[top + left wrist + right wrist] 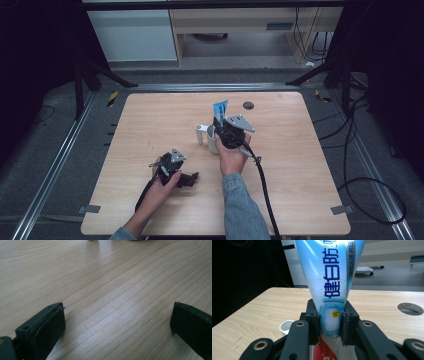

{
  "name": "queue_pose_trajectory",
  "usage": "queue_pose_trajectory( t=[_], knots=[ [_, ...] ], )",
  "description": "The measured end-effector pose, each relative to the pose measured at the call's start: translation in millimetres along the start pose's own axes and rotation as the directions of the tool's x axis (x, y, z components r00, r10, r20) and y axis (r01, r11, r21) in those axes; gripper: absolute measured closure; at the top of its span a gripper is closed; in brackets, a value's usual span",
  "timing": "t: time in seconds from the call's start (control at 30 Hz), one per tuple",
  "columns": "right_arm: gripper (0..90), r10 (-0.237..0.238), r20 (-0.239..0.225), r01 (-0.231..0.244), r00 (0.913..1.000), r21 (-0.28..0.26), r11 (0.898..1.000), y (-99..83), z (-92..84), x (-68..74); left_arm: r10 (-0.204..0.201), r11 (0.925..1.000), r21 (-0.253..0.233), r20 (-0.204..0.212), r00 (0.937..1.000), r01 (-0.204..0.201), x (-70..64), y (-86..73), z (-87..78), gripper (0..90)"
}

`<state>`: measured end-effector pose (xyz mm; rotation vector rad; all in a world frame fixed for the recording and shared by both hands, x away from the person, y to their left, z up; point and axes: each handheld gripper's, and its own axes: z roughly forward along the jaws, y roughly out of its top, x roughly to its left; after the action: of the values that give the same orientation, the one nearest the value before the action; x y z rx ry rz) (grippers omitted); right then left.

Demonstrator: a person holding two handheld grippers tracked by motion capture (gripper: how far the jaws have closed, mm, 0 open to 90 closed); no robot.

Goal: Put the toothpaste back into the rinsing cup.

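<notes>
We see a toothpaste tube [329,277] of pale blue shading to white, printed with dark blue characters, a small yellow dot and a red band at its base. We note the black right gripper [331,323], the black left gripper [117,325], a white cup [212,138], a light wood-grain table [150,120] and a blue denim sleeve [242,205].

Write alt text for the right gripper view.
The right claw is shut on a blue and white toothpaste tube that stands upright, its black pads pressing both sides. Behind it lie a light wooden table, the rim of a white cup at lower left and a round hole at right.
</notes>
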<state>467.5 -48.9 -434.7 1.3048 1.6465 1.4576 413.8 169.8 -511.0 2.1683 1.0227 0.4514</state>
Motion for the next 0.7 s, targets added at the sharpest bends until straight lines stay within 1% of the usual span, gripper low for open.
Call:
queue_pose_trajectory(
  t=[0.7],
  knots=[
    [72.1, 0.016, -0.011, -0.015, 0.9998, 0.041, 0.999, -3.6, 4.2, -4.1, 0.001, 1.0000, 0.000, -0.001, 1.0000, -0.001, 0.0, 0.0, 0.0, 0.0]
  ],
)
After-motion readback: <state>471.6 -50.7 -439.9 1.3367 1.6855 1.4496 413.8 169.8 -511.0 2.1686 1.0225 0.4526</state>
